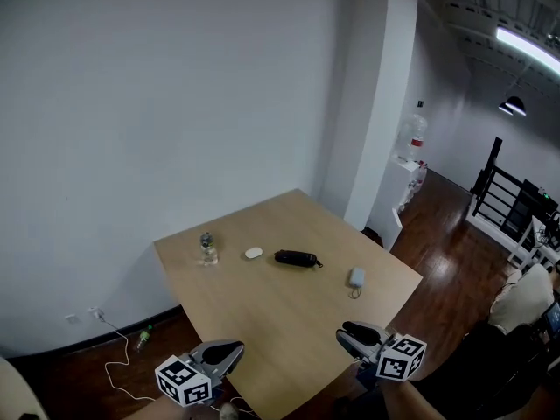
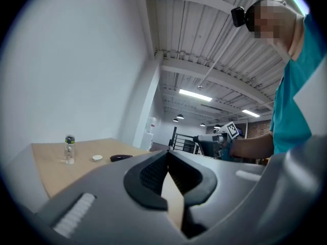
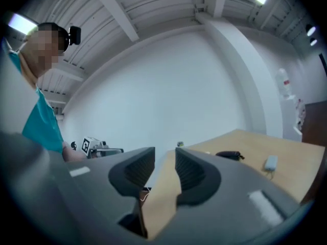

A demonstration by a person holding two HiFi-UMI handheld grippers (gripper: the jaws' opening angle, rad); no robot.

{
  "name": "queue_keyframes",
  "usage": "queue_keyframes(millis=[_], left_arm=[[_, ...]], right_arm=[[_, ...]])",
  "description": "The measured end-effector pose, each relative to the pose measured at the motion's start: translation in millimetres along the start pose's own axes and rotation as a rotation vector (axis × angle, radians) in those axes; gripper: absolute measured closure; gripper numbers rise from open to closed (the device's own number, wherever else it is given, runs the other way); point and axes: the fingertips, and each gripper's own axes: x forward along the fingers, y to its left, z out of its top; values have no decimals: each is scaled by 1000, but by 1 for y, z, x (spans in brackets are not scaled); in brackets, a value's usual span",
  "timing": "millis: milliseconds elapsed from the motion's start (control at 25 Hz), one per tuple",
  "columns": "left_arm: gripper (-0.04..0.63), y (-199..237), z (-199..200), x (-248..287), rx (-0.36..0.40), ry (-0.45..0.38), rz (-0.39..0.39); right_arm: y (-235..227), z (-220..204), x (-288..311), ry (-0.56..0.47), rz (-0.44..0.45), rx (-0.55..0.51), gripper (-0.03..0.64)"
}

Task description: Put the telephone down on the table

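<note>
A small grey-blue telephone (image 1: 356,276) with a short cord lies flat on the wooden table (image 1: 289,322) near its right edge; the right gripper view has it too (image 3: 271,162). Both grippers hang over the table's near edge, far from the telephone and holding nothing. My left gripper (image 1: 226,353) (image 2: 167,154) has its jaws meeting at the tips. My right gripper (image 1: 353,333) (image 3: 164,154) shows a narrow gap between its jaws. In the left gripper view the telephone is hidden.
A black pouch (image 1: 295,258) lies mid-table, with a white round object (image 1: 254,253) and a small clear bottle (image 1: 206,247) to its left. A white pillar (image 1: 372,103) and water dispenser (image 1: 411,147) stand beyond the far right corner. A bottle (image 1: 143,337) and cable lie on the floor at left.
</note>
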Motion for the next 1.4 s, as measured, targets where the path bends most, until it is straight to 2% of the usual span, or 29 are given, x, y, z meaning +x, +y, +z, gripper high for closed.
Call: queue_keyframes(millis=[200,360,520,720,880,1040,1200,1400], left_arm=[[591,-84,-4,-7,-9,-22,-6],[591,-124,4,-35,28,-39,7],[591,-132,13,-73,27,-68,52],[591,-128,13,-136,33,-85,65],[591,-125,5,-192,24,-56,56],[591,-130,-2,-233,35,-12,40],[591,-135,-13,-248,-3,-23,50],[591,-179,-20,-231,25,-50,55]], right_arm=[[32,-8,-67,19,20,-16,492],[66,-15,-96,21,58,-20,492],[100,-19,-104,27,92,-27,492],[147,-21,-93,39,92,-56,492],[183,-25,-81,11,82,-29,492],[204,-32,-76,-11,33,21,494],[232,-36,-92,-20,37,12,495],[241,-43,-145,-32,47,-28,495]])
